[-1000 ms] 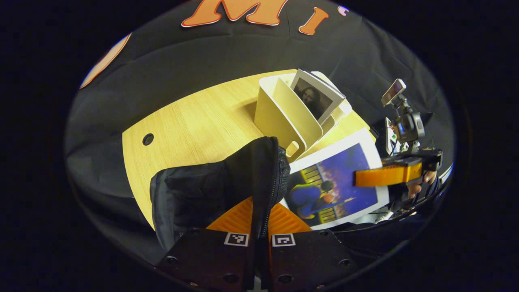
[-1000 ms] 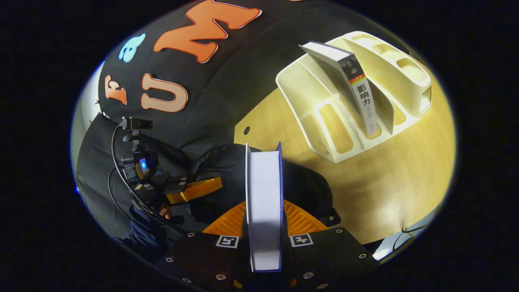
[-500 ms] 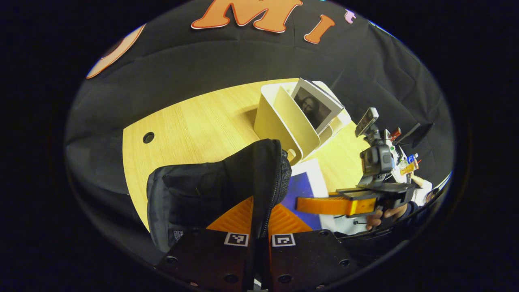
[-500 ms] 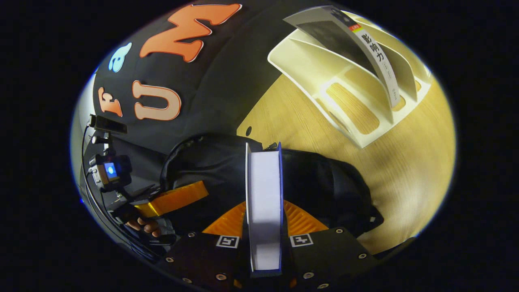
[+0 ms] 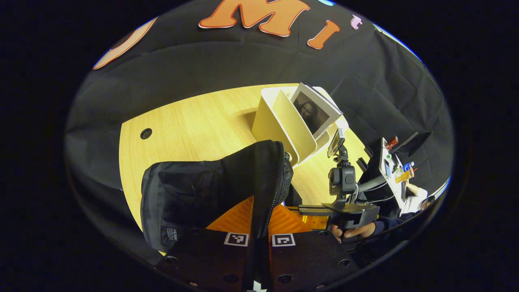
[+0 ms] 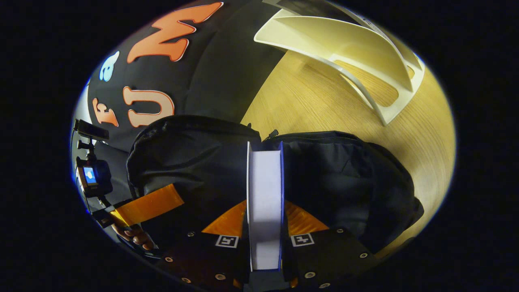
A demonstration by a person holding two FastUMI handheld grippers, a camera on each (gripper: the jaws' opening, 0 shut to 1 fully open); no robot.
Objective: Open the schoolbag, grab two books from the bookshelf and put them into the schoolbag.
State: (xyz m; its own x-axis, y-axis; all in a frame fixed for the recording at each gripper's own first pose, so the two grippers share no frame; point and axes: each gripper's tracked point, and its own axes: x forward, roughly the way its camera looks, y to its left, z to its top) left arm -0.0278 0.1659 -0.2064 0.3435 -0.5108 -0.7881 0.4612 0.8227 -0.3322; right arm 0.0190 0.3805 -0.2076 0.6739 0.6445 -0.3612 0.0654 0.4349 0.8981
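Your L gripper (image 5: 259,219): jaws clamped on black schoolbag (image 5: 211,190) flap edge. Your R gripper (image 6: 264,219): jaws clamped on white-paged book (image 6: 264,194), over bag mouth. Second book (image 5: 314,109) in white bookshelf (image 5: 279,121) on wooden table (image 5: 194,121).

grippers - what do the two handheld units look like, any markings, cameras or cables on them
Each gripper has a dark bolted body with two square black-and-white coded tags beside its ribbed fingers: the left gripper and the right gripper. Seen from the other side, each carries a small action camera on a post, topped by a little tilted device. Thin dark cables trail from the camera mount. The person's sleeve is dark.
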